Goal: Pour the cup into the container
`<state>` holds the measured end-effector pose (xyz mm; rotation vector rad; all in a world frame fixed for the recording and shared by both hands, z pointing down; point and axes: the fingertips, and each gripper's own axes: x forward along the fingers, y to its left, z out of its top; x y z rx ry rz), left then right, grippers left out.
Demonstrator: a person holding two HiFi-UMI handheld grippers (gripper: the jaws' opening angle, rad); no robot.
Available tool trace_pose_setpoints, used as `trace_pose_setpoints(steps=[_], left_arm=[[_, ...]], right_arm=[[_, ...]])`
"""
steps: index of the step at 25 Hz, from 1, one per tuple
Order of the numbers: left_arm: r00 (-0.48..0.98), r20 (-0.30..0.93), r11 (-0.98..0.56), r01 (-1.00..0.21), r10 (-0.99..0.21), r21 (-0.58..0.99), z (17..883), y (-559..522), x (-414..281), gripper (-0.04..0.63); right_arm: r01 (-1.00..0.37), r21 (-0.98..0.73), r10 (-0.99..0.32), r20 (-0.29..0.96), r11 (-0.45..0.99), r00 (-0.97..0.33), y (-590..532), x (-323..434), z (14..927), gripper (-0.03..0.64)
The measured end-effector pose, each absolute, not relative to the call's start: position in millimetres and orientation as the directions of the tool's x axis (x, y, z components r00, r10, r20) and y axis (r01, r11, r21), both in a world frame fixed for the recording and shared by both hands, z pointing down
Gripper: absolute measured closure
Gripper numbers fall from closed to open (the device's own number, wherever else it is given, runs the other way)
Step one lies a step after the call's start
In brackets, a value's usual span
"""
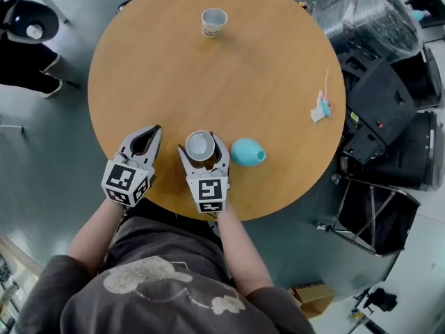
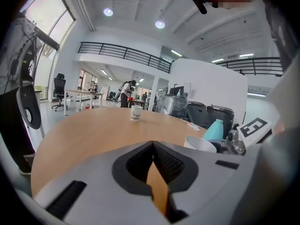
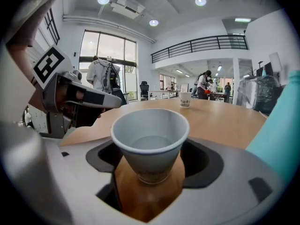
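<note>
A white paper cup stands upright on the round wooden table near its front edge. My right gripper is open around it, one finger on each side, with small gaps showing beside the cup in the right gripper view. Whether the cup holds liquid I cannot tell. A teal egg-shaped container lies just right of that gripper. My left gripper rests shut and empty to the left of the cup. A second printed paper cup stands at the far side.
A small white and pink object lies near the table's right edge. Black cases and equipment crowd the floor to the right. A dark chair stands at the upper left.
</note>
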<state>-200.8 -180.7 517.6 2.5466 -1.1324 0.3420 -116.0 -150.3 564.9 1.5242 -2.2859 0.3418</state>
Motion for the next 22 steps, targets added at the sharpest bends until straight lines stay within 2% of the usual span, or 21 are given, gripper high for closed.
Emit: trace_pose_setpoints(steps=[7, 11, 22], left_arm=[[0.645, 0.363, -0.625, -0.758, -0.673, 0.186, 521.4, -185.3, -205.2, 0.588], [0.645, 0.365, -0.627, -0.757, -0.671, 0.185, 522.9, -187.8, -204.4, 0.588], [0.653, 0.368, -0.638, -0.749, -0.663, 0.179, 514.4, -190.8, -212.8, 0.588]], right_arm=[[-0.934, -0.018, -0.848, 0.413, 0.357, -0.332, -157.2, -116.2, 564.3, 0.252], [-0.933, -0.016, -0.851, 0.406, 0.358, -0.334, -156.9, -116.2, 564.2, 0.295], [-0.93, -0.062, -0.84, 0.411, 0.362, -0.354, -151.7, -123.0, 556.5, 0.313]])
